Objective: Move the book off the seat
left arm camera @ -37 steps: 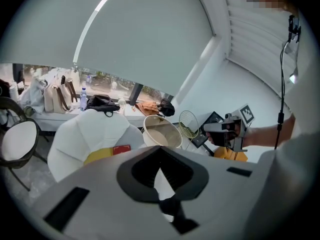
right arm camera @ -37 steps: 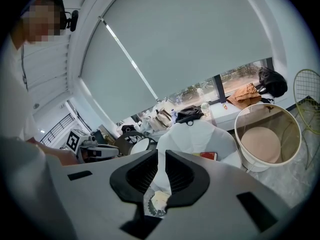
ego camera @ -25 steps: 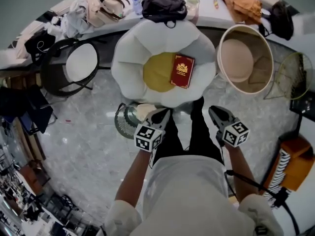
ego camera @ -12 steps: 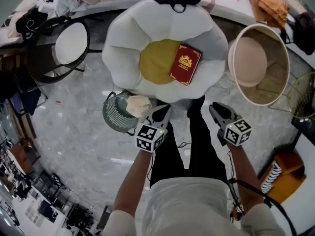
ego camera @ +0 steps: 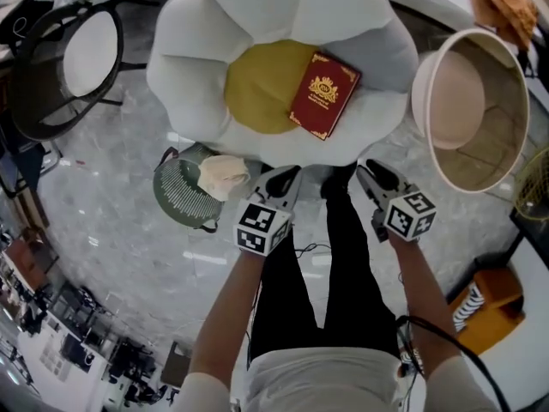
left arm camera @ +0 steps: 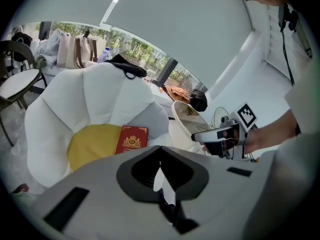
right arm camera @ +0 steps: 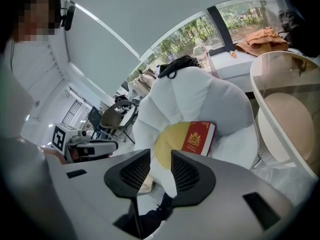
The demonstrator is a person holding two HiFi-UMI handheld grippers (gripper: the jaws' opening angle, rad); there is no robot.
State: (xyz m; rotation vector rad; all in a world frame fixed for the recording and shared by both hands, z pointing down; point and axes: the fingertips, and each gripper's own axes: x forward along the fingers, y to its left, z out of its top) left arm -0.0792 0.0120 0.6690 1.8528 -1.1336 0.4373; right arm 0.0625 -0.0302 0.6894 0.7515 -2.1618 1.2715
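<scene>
With nothing between them, the jaws of the right gripper [right arm camera: 160, 159] have just been opening to a narrow gap, those of the left gripper [left arm camera: 160, 154] are together and empty, and the red book [ego camera: 324, 94] lies untouched on the white seat [ego camera: 197, 75] ahead, so the whole move remains.

The right gripper [right arm camera: 160, 158] is seen with its jaws a little apart, having just been opening; nothing is held between them. Beyond the jaws, a red book [right arm camera: 200, 137] is found lying flat at the right edge of the yellow cushion [right arm camera: 170, 140] of a white petal-shaped seat [right arm camera: 200, 96]. A round beige chair [right arm camera: 285, 116] is noted to the right, and the left gripper [right arm camera: 111, 145] to the left.
</scene>
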